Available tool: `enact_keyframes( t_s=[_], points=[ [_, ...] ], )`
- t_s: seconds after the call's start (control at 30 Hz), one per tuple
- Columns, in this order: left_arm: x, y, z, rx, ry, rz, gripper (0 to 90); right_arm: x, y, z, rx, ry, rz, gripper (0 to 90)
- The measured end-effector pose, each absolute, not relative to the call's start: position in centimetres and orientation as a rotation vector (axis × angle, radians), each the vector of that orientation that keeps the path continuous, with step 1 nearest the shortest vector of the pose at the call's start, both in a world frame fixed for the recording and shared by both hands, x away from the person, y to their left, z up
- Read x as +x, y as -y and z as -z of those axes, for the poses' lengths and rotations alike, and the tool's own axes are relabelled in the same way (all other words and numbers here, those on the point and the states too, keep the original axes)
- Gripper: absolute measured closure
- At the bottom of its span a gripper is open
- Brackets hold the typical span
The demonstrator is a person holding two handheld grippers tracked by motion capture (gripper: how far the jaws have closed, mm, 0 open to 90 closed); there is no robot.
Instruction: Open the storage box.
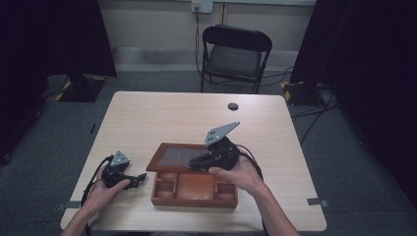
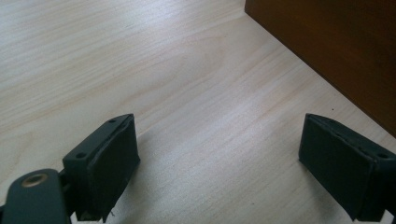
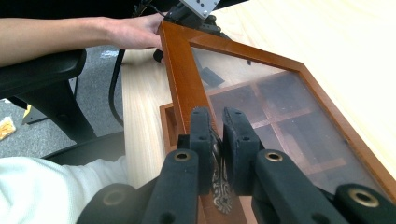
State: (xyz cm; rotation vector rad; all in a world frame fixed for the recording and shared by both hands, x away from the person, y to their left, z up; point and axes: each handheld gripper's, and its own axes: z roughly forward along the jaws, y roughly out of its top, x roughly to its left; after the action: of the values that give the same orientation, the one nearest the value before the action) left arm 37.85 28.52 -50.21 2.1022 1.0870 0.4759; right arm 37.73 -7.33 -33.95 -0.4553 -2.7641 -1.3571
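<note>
A brown wooden box (image 1: 194, 195) with open compartments stands near the table's front edge. Its glass-paned lid (image 1: 179, 156) is tilted up over the back of the box. My right gripper (image 1: 199, 161) reaches in from the right and is shut on the ornate metal clasp (image 3: 219, 189) on the lid's front rail (image 3: 183, 84); compartments show through the glass (image 3: 280, 112). My left gripper (image 1: 139, 178) rests low on the table just left of the box, jaws open and wide apart (image 2: 219, 140) with bare wood between them. The box's side wall (image 2: 336, 51) lies ahead of it on the right.
The light wooden table (image 1: 162, 118) has bare room behind and left of the box, and a dark cable hole (image 1: 233, 106) near its far edge. A black chair (image 1: 235, 54) stands beyond the table. Cables trail from both grippers toward the front edge.
</note>
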Motion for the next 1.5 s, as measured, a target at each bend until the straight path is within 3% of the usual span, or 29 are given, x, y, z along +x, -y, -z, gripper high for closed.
enact_keyframes(
  t_s=[1.5],
  points=[
    [37.8, -28.5, 50.2, 2.099, -1.092, -0.477, 11.1, 39.6, 7.3, 32.1, -0.446, 2.762, 1.346, 83.3]
  ],
)
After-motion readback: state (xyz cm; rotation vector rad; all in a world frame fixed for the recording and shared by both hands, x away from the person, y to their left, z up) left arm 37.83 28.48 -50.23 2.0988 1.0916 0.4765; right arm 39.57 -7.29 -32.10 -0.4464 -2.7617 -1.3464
